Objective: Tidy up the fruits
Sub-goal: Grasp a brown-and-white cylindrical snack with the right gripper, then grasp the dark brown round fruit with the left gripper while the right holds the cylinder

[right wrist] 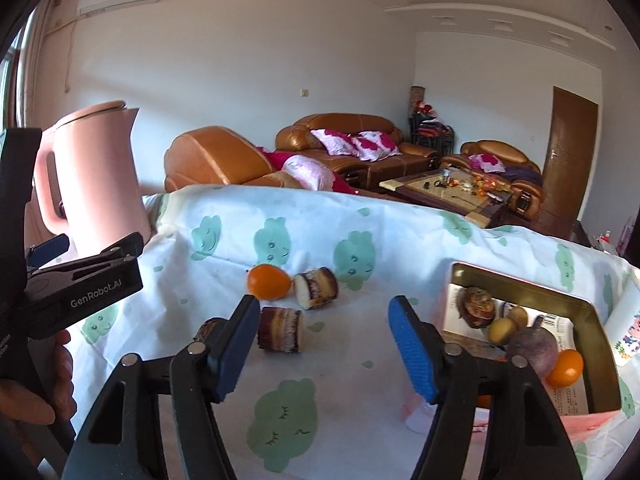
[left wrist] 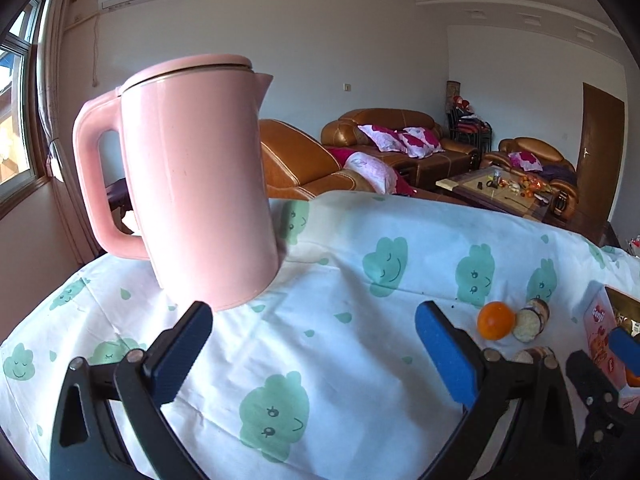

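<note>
An orange (right wrist: 269,287) lies on the cloud-print cloth (right wrist: 320,364), touching or just beside a cut purple-skinned chunk (right wrist: 317,289); a second chunk (right wrist: 280,330) sits nearer, close to the right gripper's left finger, and a third piece (right wrist: 209,329) is half hidden behind that finger. To their right stands an open tin box (right wrist: 520,286) already holding an orange, a dark round fruit and smaller pieces, which I judge to be the collecting place, so the loose ones remain to be moved. The right gripper (right wrist: 324,346) hovers low with its jaws spread and nothing between them, seemingly lined up toward the near chunk. The left gripper (left wrist: 314,348) is likewise released and empty, facing a pink kettle (left wrist: 196,184) standing well apart from the fruit
</note>
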### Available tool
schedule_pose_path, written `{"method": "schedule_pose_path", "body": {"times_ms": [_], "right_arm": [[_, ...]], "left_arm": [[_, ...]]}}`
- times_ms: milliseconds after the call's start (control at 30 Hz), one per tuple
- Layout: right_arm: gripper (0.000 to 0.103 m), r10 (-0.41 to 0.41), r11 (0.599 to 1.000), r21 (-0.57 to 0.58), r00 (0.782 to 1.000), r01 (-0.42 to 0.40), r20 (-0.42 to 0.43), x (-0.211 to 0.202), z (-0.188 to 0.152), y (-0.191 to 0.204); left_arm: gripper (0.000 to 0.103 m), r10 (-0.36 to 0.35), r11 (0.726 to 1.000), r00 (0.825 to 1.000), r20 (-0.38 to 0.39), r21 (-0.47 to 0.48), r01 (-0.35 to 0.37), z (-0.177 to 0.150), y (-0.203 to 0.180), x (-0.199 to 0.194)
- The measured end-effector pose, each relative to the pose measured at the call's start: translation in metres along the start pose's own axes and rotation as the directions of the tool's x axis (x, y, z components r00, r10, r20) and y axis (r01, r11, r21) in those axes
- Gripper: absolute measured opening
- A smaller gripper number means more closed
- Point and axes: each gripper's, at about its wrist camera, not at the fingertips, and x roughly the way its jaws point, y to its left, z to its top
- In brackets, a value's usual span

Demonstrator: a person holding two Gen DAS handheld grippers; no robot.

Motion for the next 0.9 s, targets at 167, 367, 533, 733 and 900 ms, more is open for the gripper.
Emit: {"method": "schedule_pose_path", "body": {"times_ms": [167, 367, 533, 733, 900], "right_arm": [[0.055, 0.117, 0.993, 0.025, 0.980, -0.115, -0.160, 0.040, 0.001, 0.006], [0.033, 0.141, 0.990, 0.068, 0.953, -0.127, -0.269, 0.063, -0.004, 0.004], [0.033, 0.124, 0.986, 0.118, 0.989, -0.114, -0.083, 0.024, -0.005, -0.013], [0.033, -0.007, 0.992, 0.124, 0.999, 0.001, 0.047, -0.021, -0.013, -0.027], [0.033, -0.011, 0.990, 0.143, 0.997, 0.001, 0.074, -0.031, -0.010, -0.035]], "left_arm": [[0.103, -0.016, 1.000, 0.999, -0.031, 0.011, 0.017, 0.000, -0.002, 0.004], [0.103, -0.068, 0.998, 0.995, -0.068, 0.006, 0.068, 0.002, -0.002, 0.007], [0.103, -0.174, 0.984, 0.981, -0.088, 0.018, 0.176, 0.001, -0.011, 0.006], [0.096, -0.410, 0.902, 0.896, -0.169, 0.072, 0.426, -0.010, -0.050, -0.002], [0.078, -0.326, 0.889, 0.890, -0.318, 0.219, 0.403, -0.026, -0.097, 0.021]]}}
